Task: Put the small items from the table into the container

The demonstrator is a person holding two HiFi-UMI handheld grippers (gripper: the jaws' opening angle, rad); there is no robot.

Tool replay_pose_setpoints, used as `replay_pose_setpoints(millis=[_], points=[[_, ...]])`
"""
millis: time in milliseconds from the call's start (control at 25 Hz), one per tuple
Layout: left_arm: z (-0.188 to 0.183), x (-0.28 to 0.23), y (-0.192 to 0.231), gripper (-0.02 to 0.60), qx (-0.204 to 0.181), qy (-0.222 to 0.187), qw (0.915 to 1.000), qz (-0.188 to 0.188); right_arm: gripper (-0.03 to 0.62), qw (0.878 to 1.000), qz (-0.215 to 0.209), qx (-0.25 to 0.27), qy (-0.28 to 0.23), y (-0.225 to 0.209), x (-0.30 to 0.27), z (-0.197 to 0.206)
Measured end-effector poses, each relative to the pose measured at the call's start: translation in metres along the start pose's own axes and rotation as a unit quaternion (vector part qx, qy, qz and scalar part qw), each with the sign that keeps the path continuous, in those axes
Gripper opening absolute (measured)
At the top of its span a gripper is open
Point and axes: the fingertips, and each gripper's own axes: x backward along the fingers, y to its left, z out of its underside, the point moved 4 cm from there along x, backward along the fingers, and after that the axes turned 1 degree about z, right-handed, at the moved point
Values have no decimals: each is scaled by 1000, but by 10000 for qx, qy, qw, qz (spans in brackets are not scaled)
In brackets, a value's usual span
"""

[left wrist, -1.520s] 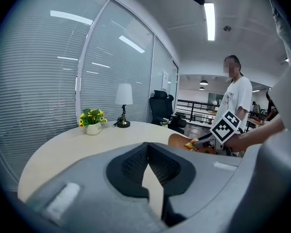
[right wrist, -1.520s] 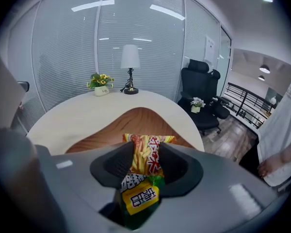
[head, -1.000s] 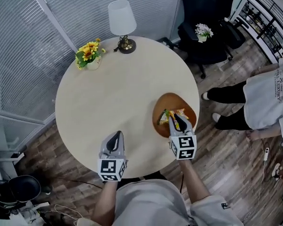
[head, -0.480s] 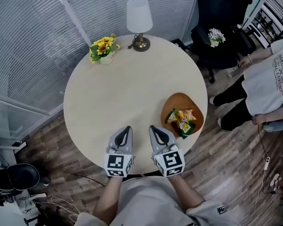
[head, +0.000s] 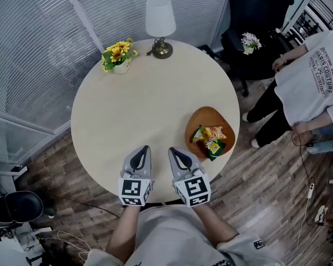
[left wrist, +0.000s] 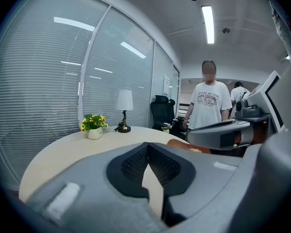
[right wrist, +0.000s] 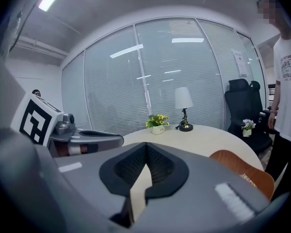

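Round cream table [head: 139, 115] bearing a lamp [head: 159, 18], a sunflower pot [head: 117, 58], a wooden bowl [head: 208, 117]

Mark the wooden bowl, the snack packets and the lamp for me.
wooden bowl [head: 207, 116]: head view, bare upper part of its inside.
snack packets [head: 212, 138]: head view, middle of the pile in the bowl.
lamp [head: 159, 15]: head view, white shade.

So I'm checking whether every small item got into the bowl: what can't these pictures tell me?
Head view: snack packets in the wooden bowl are too small to count.
Head view: table strip under the left tongs and right tongs is covered.
Left gripper view: right tongs hide most of the bowl.
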Motion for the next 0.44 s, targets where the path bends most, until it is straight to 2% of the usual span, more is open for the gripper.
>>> replay_pose_setpoints(millis=[440], points=[[4, 3, -8, -2, -33, 14, 10000, 38, 2, 9999, 94, -45, 29, -8, 9, 4]])
